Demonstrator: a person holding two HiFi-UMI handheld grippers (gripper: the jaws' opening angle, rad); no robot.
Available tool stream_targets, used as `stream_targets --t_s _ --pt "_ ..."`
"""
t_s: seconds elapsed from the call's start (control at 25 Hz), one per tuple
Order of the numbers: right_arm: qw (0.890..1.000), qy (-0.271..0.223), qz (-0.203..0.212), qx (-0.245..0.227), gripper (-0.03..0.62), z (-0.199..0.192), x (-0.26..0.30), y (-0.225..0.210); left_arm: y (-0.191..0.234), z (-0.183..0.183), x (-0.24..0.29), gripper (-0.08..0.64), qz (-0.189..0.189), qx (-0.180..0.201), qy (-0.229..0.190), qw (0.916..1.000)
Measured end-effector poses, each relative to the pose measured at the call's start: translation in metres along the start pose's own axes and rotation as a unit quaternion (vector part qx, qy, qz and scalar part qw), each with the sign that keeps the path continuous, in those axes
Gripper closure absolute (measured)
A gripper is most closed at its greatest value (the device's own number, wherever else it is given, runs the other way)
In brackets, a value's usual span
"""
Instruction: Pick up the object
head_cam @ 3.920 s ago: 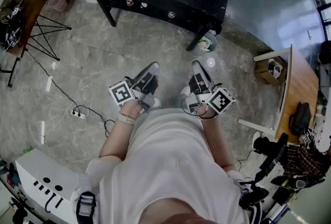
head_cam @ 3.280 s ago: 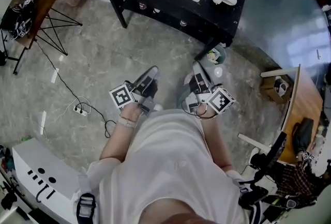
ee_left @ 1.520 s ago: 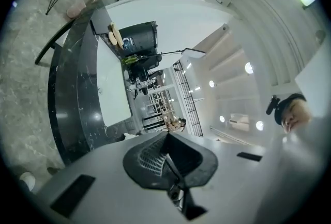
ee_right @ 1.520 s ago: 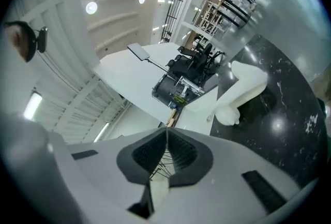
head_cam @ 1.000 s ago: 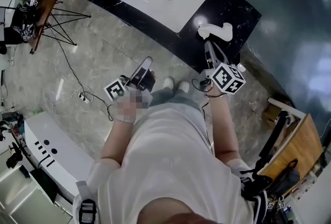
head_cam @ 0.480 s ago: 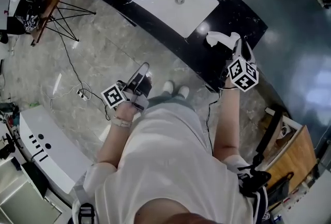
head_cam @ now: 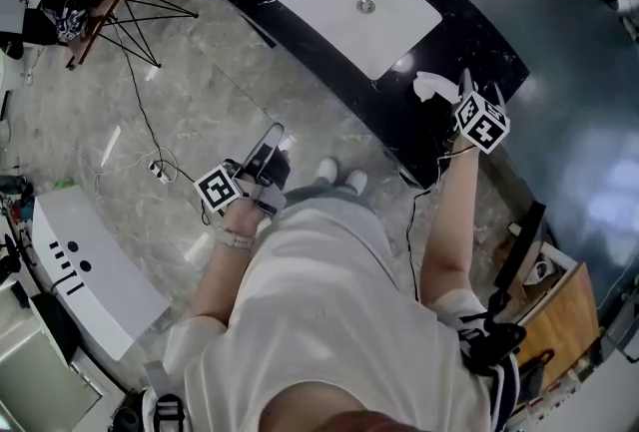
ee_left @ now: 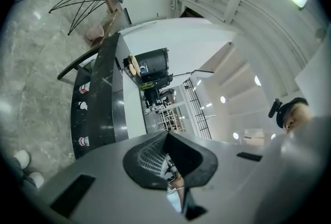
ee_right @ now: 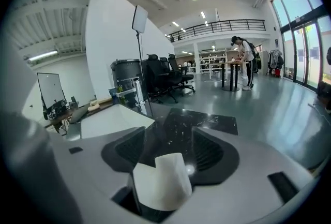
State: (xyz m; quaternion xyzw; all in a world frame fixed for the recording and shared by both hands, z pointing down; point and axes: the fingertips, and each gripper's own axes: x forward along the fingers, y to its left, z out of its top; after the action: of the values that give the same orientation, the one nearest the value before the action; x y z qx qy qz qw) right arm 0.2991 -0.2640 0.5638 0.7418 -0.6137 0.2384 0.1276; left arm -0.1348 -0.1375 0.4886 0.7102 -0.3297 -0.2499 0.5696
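Cloth: white cloth (head_cam: 432, 85) on the black counter (head_cam: 479, 31), right of the sink (head_cam: 349, 6), upper right.
Right gripper (ee_right: 168, 140): jaws wide apart, just been opening, cloth between them, not squeezed.
Left gripper (head_cam: 273, 134): jaws pressed together, holding nothing, middle left.
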Motion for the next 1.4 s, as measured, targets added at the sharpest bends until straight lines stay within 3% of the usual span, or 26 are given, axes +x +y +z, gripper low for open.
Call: stream_targets --t_s 0.2,0.56,0.88,1.04,1.4 --pt "0.999 0.047 -0.011 -0.003 0.319 -0.018 0.026 -0.013 0.004 0.001 -0.005 0.554 0.007 -0.005 -0.009 0.9999" --pt "0.993 0.105 0.017 0.059 0.319 -0.048 0.052 -0.016 0.009 -0.005 -0.008 0.554 0.014 -0.005 -0.011 0.9998" --pt "0.991 0.105 0.014 0.082 0.331 -0.045 0.060 -0.020 0.017 -0.002 -0.020 0.554 0.026 -0.010 -0.026 0.9993" --pt "0.993 0.092 0.009 0.069 0.353 -0.044 0.055 -0.020 0.019 0.001 -0.024 0.554 0.029 -0.012 -0.030 0.9991" --pt "0.994 0.061 -0.001 0.094 0.360 -0.044 0.048 -0.025 0.021 0.005 -0.029 0.554 0.028 -0.016 -0.029 0.9991"
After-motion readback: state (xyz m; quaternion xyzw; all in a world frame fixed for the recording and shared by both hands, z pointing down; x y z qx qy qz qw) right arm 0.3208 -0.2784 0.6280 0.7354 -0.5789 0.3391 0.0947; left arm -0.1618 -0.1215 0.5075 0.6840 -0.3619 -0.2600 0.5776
